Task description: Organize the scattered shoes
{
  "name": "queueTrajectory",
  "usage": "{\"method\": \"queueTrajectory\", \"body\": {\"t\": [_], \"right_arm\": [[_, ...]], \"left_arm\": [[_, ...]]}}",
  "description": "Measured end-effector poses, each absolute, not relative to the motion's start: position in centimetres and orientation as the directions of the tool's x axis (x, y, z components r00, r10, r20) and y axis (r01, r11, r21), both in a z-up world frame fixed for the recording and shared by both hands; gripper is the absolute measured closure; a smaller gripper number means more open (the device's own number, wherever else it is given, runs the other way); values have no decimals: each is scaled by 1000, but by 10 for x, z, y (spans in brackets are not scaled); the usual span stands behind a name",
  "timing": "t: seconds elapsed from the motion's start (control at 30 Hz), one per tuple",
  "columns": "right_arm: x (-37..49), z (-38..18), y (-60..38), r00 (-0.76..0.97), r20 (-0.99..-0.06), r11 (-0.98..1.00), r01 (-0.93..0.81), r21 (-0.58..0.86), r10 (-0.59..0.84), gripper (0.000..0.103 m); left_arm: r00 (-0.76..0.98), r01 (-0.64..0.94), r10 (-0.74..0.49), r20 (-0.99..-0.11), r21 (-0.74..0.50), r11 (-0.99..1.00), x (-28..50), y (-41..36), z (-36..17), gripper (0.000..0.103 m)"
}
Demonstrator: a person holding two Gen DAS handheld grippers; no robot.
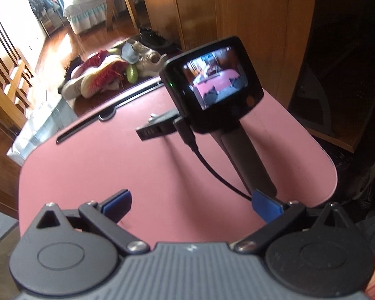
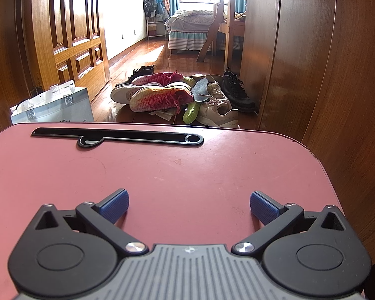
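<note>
A pile of shoes (image 2: 177, 95) lies on the wooden floor beyond the pink table (image 2: 162, 170). It holds a pink and orange running shoe (image 2: 160, 98), a white sneaker (image 2: 218, 111), a black lace-up shoe (image 2: 237, 92), a grey insole (image 2: 200, 87) and green insoles (image 2: 190, 115). The left wrist view shows the same pile (image 1: 105, 75) at far left. My right gripper (image 2: 189, 205) is open and empty, low over the table. My left gripper (image 1: 191, 202) is also open and empty over the table. The right gripper's handle and camera screen (image 1: 212, 82) stand just ahead of the left gripper.
A white paper bag (image 2: 55, 107) stands on the floor left of the table. A panelled wooden door (image 2: 75, 37) is on the left and a wardrobe (image 2: 300, 50) on the right. A bed (image 2: 187, 25) and hung clothes (image 2: 155, 0) fill the far room.
</note>
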State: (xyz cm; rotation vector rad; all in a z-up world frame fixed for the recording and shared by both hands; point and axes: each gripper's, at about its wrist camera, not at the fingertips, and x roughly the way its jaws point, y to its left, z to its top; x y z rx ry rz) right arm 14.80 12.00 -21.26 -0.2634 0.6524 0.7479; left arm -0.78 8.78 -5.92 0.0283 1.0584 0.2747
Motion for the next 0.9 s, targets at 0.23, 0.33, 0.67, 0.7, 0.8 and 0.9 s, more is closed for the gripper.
{"method": "queueTrajectory", "body": {"t": [0.23, 0.33, 0.67, 0.7, 0.8, 0.9], "right_arm": [[148, -213, 120, 549, -634, 712, -702, 4, 545, 0], [148, -213, 120, 549, -634, 712, -702, 4, 545, 0], [146, -211, 120, 539, -649, 711, -703, 4, 537, 0], [146, -210, 120, 533, -656, 708, -706, 4, 535, 0], [145, -201, 120, 456, -733, 673, -740, 3, 505, 0], [135, -190, 113, 465, -770, 676, -735, -60, 437, 0]], "left_arm": [[458, -261, 288, -841, 182, 948, -4, 96, -56, 0], [447, -275, 263, -855, 148, 950, -7, 100, -58, 0], [415, -292, 257, -873, 139, 946, -4, 103, -69, 0], [419, -296, 256, -871, 135, 946, -3, 103, -68, 0], [434, -302, 252, -865, 124, 945, -4, 102, -66, 0], [453, -295, 241, -858, 111, 949, -7, 100, -61, 0]]}}
